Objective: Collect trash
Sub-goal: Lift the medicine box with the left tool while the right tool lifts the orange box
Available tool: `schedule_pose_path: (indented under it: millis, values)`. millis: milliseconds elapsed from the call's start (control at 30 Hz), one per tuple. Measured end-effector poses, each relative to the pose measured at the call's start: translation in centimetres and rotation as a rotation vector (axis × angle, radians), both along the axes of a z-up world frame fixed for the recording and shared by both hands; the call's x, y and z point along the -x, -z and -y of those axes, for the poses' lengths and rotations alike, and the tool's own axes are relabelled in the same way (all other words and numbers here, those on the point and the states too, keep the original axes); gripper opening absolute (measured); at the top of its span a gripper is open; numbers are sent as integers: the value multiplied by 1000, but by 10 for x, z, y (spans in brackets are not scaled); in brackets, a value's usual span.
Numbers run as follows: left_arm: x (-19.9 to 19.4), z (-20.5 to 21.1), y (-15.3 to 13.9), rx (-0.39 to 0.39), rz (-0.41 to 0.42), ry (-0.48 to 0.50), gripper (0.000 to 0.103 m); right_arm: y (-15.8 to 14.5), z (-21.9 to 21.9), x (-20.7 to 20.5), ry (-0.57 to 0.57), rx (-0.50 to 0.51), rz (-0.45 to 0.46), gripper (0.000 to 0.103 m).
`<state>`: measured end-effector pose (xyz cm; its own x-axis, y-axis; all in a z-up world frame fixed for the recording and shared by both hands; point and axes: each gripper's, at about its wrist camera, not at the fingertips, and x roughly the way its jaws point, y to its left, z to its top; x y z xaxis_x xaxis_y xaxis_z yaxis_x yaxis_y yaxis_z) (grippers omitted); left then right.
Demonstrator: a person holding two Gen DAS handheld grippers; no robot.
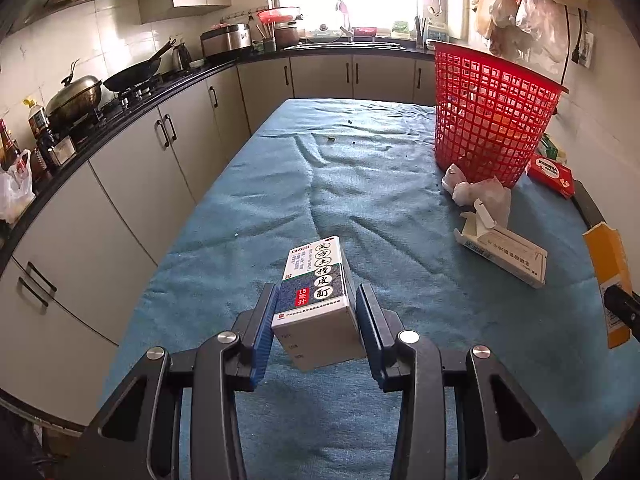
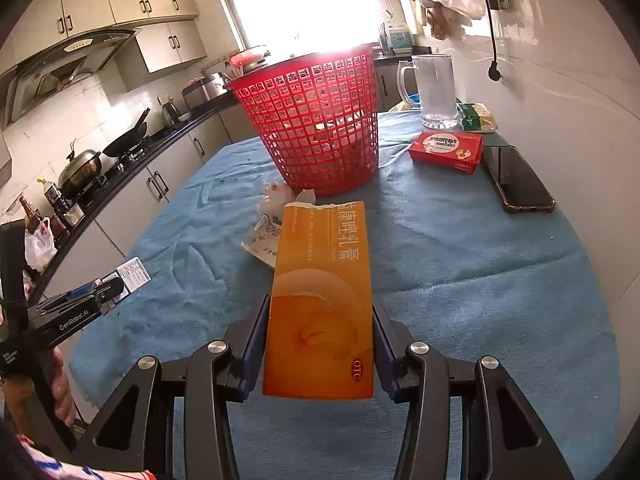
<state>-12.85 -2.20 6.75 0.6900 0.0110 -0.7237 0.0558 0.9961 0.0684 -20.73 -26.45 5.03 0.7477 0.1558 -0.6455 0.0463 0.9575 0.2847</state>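
The left tool clamps a white medicine box; the right tool clamps an orange ointment box. Carry each above the red basket at twelve o'clock, clearing its rim before letting go.

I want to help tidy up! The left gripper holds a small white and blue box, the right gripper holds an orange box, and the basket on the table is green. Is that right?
Almost. The basket is red, not green; the right wrist view shows it plainly. The rest holds: the left gripper clamps the small white and blue box, and the right gripper clamps the orange box.
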Motion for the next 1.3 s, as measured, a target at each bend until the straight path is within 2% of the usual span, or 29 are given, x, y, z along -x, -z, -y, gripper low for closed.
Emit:
schedule_pose_path:
  millis: [600, 1300]
  values:
    - [-1, 20, -2, -46, 0, 26, 38, 1, 13, 1, 3, -29, 25, 51]
    - [-16, 33, -5, -86, -2, 41, 38, -15, 33, -10, -3, 1, 73, 51]
